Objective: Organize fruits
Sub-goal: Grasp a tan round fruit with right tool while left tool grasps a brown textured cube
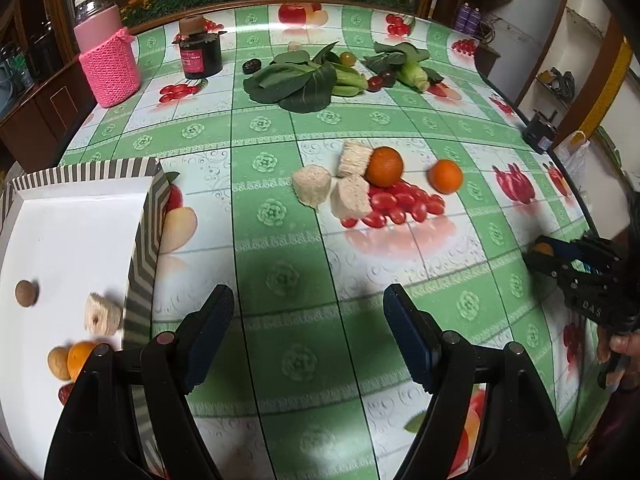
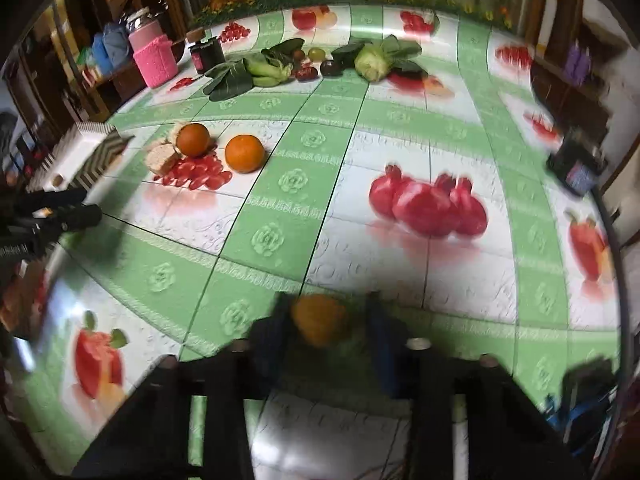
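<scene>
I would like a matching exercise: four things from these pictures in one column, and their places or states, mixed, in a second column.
1. left gripper
2. small orange fruit
3. brown round fruit
4. pink knitted jar

a. lying in the white tray
b. open, nothing between its fingers
c. standing at the table's far left
d. between the right gripper's fingers

Pairs: 1-b, 2-d, 3-a, 4-c

A: The right gripper (image 2: 326,330) is smeared by blur. Does it grip the orange (image 2: 320,320) between its fingers?

B: Cannot tell. In the left view that gripper (image 1: 560,258) is cut by the edge.

A: And the box (image 1: 80,216)?

B: Cropped at left; a red fruit (image 1: 66,393) hides behind the left finger (image 1: 120,400).
</scene>
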Tool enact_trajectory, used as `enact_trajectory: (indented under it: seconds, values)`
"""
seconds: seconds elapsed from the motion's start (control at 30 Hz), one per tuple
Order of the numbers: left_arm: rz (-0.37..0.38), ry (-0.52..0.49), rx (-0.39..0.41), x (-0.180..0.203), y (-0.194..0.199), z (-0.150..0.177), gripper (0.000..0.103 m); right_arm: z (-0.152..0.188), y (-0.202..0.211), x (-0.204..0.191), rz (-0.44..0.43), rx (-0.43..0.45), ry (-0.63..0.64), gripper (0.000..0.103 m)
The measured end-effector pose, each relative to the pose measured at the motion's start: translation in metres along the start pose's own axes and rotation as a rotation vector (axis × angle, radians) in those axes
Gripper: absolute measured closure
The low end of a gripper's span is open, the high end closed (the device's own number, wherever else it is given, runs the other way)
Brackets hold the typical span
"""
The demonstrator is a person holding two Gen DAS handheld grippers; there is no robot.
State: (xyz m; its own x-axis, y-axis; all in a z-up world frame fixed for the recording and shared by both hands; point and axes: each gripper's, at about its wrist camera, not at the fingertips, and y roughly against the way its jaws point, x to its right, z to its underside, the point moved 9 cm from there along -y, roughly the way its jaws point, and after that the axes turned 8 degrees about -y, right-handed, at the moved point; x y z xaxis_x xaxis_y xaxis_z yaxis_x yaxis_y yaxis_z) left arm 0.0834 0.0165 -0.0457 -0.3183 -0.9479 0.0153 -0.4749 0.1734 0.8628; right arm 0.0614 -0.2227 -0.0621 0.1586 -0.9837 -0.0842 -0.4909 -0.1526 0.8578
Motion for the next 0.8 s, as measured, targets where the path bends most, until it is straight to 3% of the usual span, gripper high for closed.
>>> enact_trajectory:
  seconds: [0.5, 0.8]
  values:
    - [0.005, -0.051, -0.008, 0.018, -0.033, -0.039, 0.027, -0.005, -0.001, -0.017, -0.132, 0.031, -0.033, 0.074]
    - [-0.029, -0.078, 0.004, 0.022, -0.051, -0.055, 0.062, -0.007, -0.001, -0.018, -0.166, 0.040, -0.043, 0.074]
